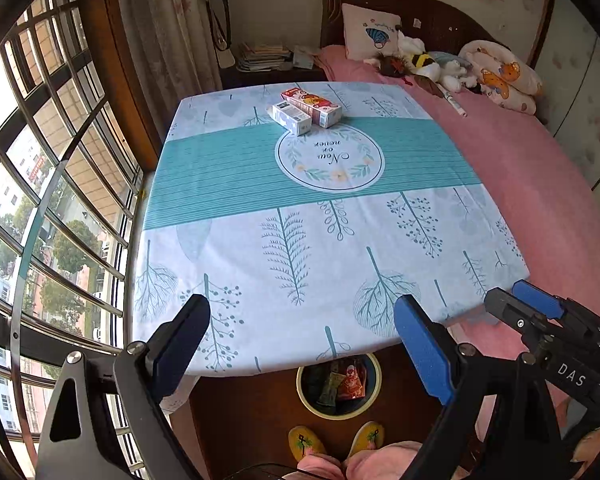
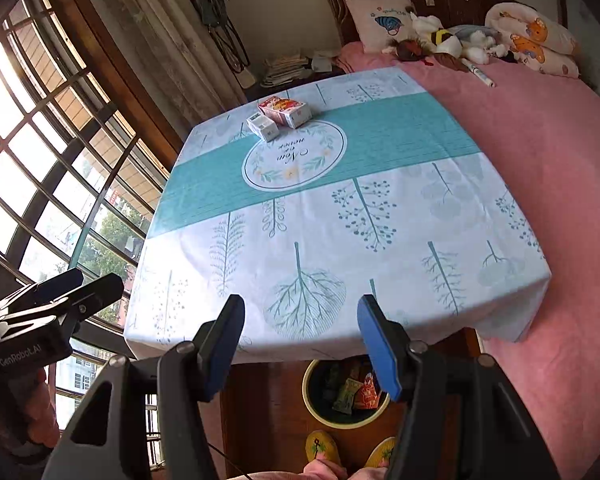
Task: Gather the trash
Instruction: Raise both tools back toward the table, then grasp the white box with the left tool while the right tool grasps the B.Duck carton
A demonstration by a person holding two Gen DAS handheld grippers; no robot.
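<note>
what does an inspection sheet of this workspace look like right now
surface: table under a leaf-print cloth, teal band across it
job's things: red carton and white carton touching at the far side; bin on the floor below the near edge, wrappers inside
clutter: nothing seen on the table besides the cartons
grippers: left gripper jaws open, empty; right gripper jaws open, empty; both above the near edge
cables: thin dark cord by the right gripper
surroundings: barred window, pink bed with stuffed toys, slippers
</note>
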